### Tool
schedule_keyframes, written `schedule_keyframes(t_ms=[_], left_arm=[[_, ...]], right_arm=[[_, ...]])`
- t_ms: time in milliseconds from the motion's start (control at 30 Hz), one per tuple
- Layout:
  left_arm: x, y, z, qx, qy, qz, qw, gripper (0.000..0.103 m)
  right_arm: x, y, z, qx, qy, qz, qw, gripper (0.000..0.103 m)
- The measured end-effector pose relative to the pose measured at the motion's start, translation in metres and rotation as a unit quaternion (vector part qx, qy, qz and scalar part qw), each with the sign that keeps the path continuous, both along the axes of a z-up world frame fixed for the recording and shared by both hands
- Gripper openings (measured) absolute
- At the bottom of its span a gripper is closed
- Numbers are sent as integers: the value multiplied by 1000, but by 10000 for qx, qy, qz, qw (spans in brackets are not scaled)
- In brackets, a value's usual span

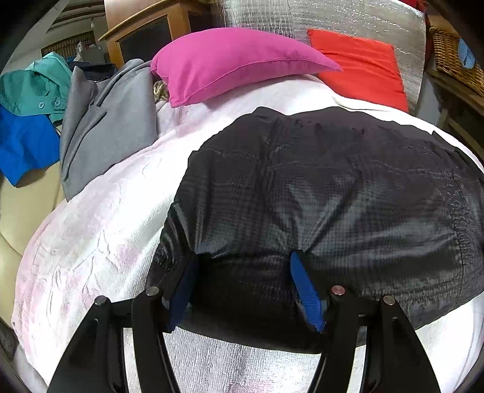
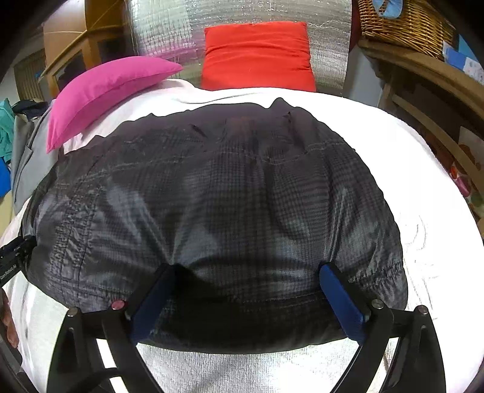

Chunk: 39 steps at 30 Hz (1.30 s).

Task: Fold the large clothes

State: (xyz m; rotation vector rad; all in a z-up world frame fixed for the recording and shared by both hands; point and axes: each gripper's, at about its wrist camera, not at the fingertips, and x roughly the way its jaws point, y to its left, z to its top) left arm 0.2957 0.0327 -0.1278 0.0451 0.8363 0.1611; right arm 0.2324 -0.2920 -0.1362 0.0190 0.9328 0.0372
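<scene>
A dark checked garment of slightly shiny cloth lies spread flat on the white and pink blanket that covers the bed. In the right wrist view the garment fills the middle of the blanket. My left gripper stands over its near left part. The jaws are apart, both blue pads dent the cloth, and a band of fabric lies loose between them. My right gripper stands wide open over the near right part, its tips also resting on the cloth.
A pink pillow and a red pillow lie at the head of the bed, against a silver foil panel. Grey, teal and blue clothes are piled at the left. A wicker basket sits on a wooden shelf at the right.
</scene>
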Motion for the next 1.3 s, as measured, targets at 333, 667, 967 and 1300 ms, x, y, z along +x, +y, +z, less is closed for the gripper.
schedule_keyframes(t_ms=[333,667,967,1300], left_arm=[[-10,10,35,33,-106,-176,9998,66],[-8,40,26,-368,251,-30,9990,71],[48,95,42,-1784,183,-2,9838,75],[114,118,6,-3254,835,-81,9418,76]], right_arm=[[-10,-8,42,-46,-145,-116,9998,98],[-4,-41,28,778,337,-196,9962,102],[38,-143,46,2442,291,-859,9655,102],[102,-159,12,3329,764,-551,9382,102]])
